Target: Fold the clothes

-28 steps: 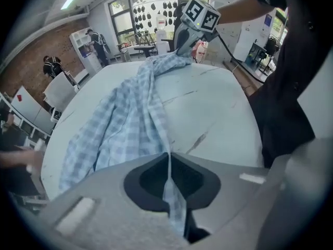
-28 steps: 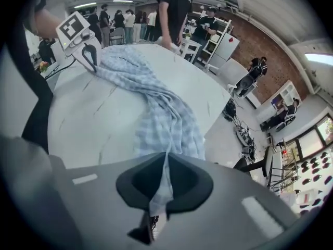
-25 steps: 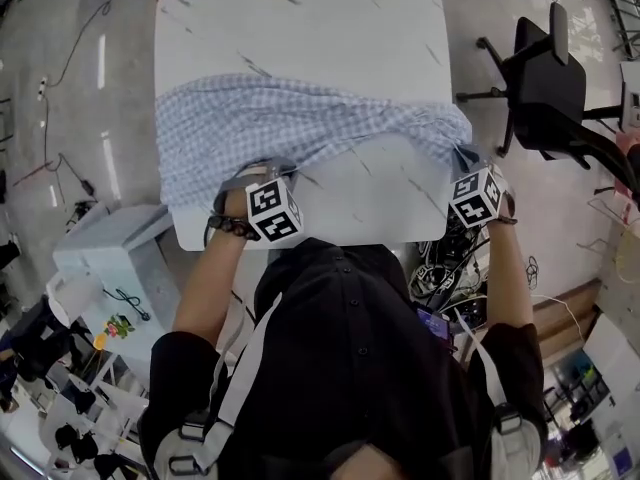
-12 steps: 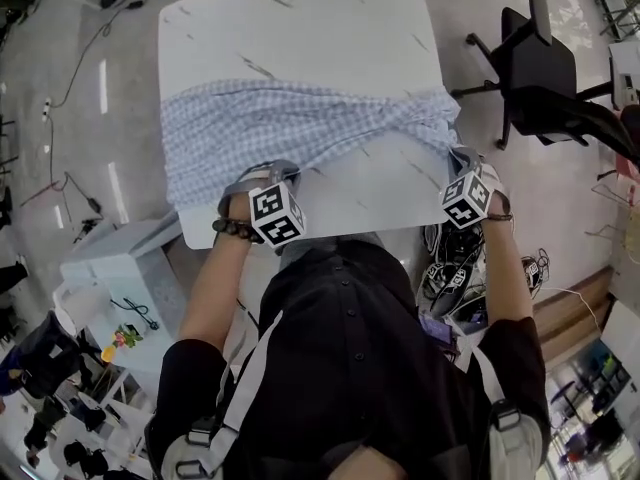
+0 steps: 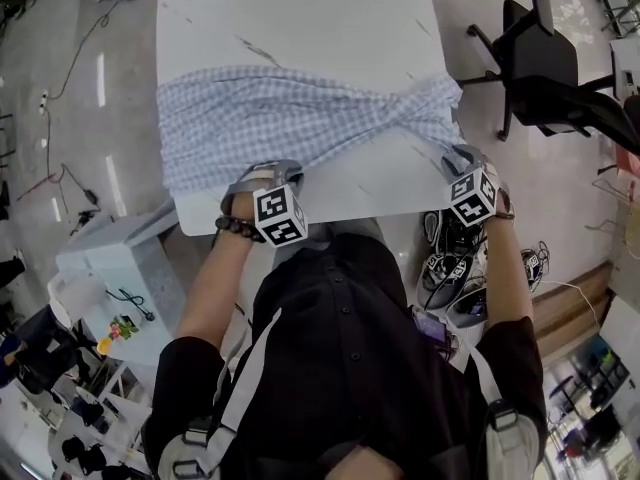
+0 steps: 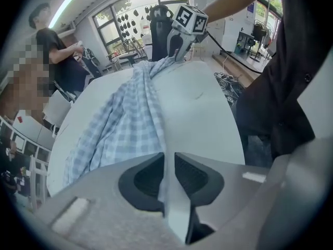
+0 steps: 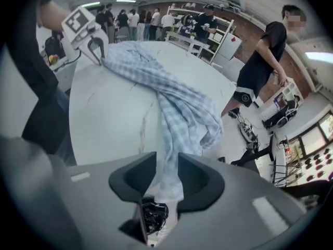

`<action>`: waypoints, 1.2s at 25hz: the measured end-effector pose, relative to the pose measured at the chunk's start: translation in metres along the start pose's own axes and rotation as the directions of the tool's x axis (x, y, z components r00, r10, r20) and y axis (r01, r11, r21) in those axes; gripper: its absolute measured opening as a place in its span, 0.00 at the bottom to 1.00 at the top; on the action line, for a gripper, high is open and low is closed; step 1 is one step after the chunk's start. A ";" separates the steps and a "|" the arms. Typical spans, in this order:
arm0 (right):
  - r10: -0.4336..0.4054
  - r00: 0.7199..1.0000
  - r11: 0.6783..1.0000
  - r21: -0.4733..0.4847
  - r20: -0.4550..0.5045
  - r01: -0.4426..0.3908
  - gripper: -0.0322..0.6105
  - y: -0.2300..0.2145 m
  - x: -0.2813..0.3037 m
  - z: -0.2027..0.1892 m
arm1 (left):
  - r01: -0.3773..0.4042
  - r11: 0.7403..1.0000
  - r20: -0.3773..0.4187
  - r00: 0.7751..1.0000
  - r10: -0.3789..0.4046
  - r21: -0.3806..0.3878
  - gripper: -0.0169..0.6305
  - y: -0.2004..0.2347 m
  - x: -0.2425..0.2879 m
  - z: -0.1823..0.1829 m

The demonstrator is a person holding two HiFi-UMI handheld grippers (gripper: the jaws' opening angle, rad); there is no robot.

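A blue-and-white checked garment (image 5: 300,118) lies stretched in a band across the white marble-look table (image 5: 330,28), bunched toward its right end. My left gripper (image 5: 268,168) is at the garment's near edge, left of centre. Its jaws have just been opening a little, but a strip of the fabric (image 6: 130,124) still fills the narrow gap of my left gripper (image 6: 167,158). My right gripper (image 5: 456,154) is at the table's right front corner. My right gripper (image 7: 166,163) has jaws that have just been opening, and the fabric (image 7: 182,113) hangs loosely between them.
A black office chair (image 5: 545,68) stands to the right of the table. Shoes and cables (image 5: 450,268) lie on the floor below the right front corner. A white cabinet (image 5: 110,268) sits at the left. People (image 7: 260,61) stand around the room.
Both grippers have shifted slightly along the table's front edge with the garment's near edge. The checked band now reaches the table's right edge.
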State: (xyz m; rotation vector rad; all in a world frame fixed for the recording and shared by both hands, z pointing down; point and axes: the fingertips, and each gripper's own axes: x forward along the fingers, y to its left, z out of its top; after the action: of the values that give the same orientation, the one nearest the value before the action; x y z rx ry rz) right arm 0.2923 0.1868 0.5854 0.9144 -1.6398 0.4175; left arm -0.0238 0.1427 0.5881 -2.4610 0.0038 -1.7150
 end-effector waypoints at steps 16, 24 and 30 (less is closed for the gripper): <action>0.049 0.996 0.964 -0.266 0.076 -0.027 0.27 -0.131 0.026 0.059 | -0.015 0.994 0.034 0.999 0.019 -0.104 0.17 0.054 0.014 0.106; 0.215 0.975 0.862 -0.480 0.057 -0.162 0.27 -0.141 0.056 0.091 | 0.006 0.982 -0.016 1.000 -0.009 -0.186 0.17 0.066 0.039 0.122; 0.323 0.944 0.745 -0.595 -0.074 -0.301 0.27 -0.127 0.069 0.089 | 0.035 0.976 -0.048 0.998 -0.047 -0.216 0.22 0.063 0.048 0.118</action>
State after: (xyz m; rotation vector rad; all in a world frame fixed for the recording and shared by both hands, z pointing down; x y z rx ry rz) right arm 0.3259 0.0207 0.5996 0.1604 -1.8059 0.0793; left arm 0.1082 0.0900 0.5855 -2.5812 0.1538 -1.8878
